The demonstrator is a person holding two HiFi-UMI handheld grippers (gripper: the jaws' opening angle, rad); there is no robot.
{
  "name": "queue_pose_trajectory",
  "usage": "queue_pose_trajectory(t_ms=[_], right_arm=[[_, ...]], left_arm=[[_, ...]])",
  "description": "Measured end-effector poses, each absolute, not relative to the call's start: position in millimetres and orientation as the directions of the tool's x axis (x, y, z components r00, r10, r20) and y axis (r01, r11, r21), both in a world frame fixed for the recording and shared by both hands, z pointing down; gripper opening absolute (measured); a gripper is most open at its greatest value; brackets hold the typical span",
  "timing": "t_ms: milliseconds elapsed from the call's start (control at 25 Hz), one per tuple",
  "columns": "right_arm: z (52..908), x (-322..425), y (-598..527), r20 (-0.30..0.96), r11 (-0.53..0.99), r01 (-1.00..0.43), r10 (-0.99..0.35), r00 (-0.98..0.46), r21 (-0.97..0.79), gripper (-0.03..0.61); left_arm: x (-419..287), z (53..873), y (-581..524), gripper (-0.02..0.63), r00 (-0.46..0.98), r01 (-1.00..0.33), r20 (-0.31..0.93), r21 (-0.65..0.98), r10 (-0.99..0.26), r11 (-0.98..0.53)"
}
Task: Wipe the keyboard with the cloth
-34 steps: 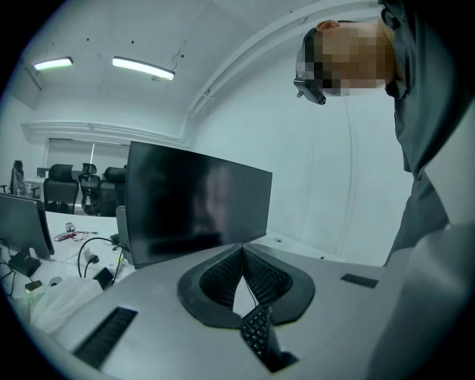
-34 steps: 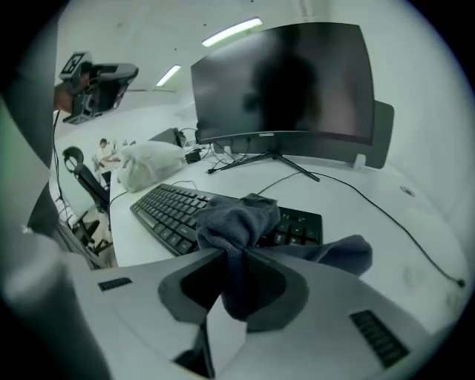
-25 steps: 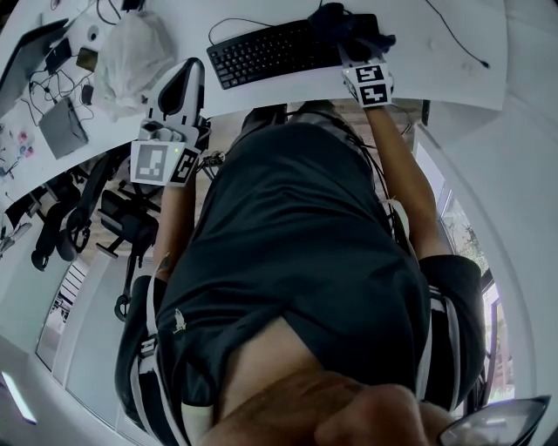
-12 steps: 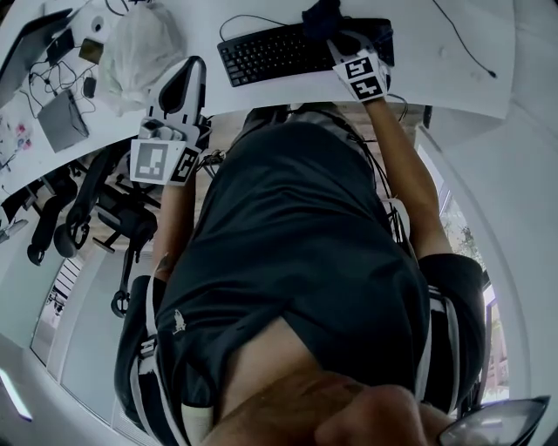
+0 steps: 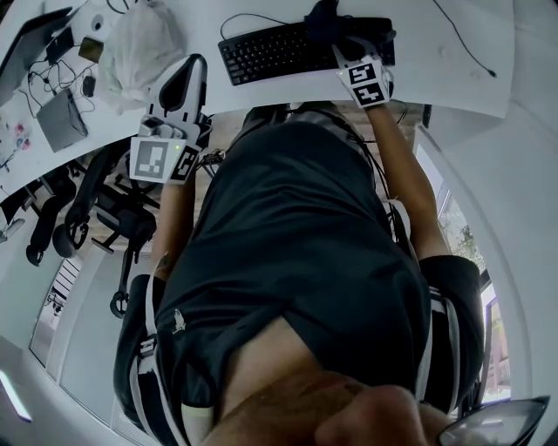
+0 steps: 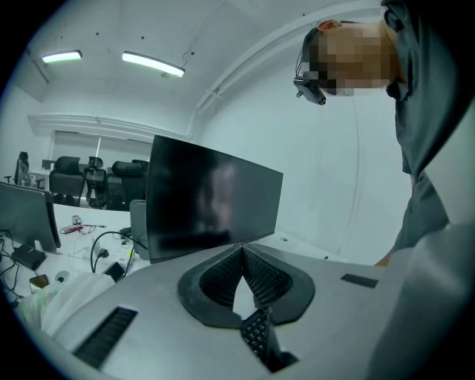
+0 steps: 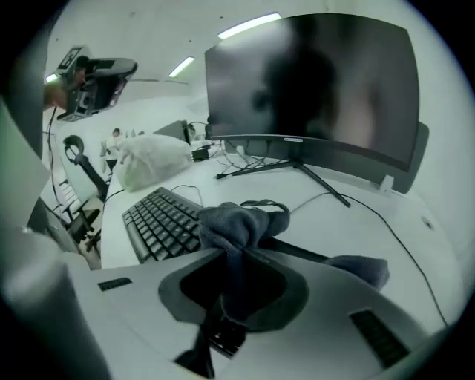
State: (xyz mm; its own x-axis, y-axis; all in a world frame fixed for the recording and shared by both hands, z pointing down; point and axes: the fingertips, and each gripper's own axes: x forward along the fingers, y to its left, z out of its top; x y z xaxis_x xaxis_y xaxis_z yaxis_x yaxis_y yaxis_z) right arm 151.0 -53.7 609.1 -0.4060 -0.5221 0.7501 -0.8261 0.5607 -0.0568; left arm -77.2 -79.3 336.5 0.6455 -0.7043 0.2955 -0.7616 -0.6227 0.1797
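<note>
A black keyboard (image 5: 270, 50) lies near the front edge of the white desk (image 5: 453, 52). A dark grey cloth (image 5: 323, 17) is bunched over the keyboard's right half, and my right gripper (image 5: 338, 37) is shut on it. The right gripper view shows the cloth (image 7: 236, 223) pinched between the jaws, with the keyboard (image 7: 157, 223) to its left. My left gripper (image 5: 194, 64) hovers at the desk's front edge, left of the keyboard. In its own view the left gripper (image 6: 242, 251) has its jaws closed together with nothing in them.
A white plastic bag (image 5: 138, 48) lies left of the keyboard. Cables, a small grey box (image 5: 59, 120) and gadgets sit on the desk's left side. A dark monitor (image 7: 319, 82) stands behind the keyboard. Office chairs (image 5: 122, 222) stand below left of the desk.
My right gripper slid the cloth leftward along the keyboard, then came slightly back to the right. The left gripper has stayed where it was.
</note>
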Motion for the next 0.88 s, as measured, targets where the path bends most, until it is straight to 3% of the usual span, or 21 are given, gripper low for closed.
queue_pose_trajectory(t_ms=[200,400,640,880], right_arm=[[608.3,233.3,-61.7,0.765,0.299,-0.954,-0.617,-0.184,0.011,0.063],[610.9,150.4,-35.2,0.751,0.578,-0.812,-0.501,-0.43,-0.079,0.063],[611.4,234.0,-22.2,0.787,0.304,-0.953,-0.59,-0.178,0.013,0.063],[615.0,148.2,1.7,0.768,0.562,-0.824,-0.496,-0.405,-0.072,0.063]], left_arm=[[-80.7,334.7,-77.8,0.005,0.637,-0.768,0.292,0.172,-0.713,-0.617],[-73.2,338.6,-72.4,0.005,0.643,-0.764,0.296,0.183,-0.707,-0.619],[-73.4,333.1,-68.3,0.005,0.641,-0.766,0.28,0.172,-0.714,-0.62],[-64.5,336.5,-59.7,0.005,0.655,-0.754,0.281,0.177,-0.701,-0.633]])
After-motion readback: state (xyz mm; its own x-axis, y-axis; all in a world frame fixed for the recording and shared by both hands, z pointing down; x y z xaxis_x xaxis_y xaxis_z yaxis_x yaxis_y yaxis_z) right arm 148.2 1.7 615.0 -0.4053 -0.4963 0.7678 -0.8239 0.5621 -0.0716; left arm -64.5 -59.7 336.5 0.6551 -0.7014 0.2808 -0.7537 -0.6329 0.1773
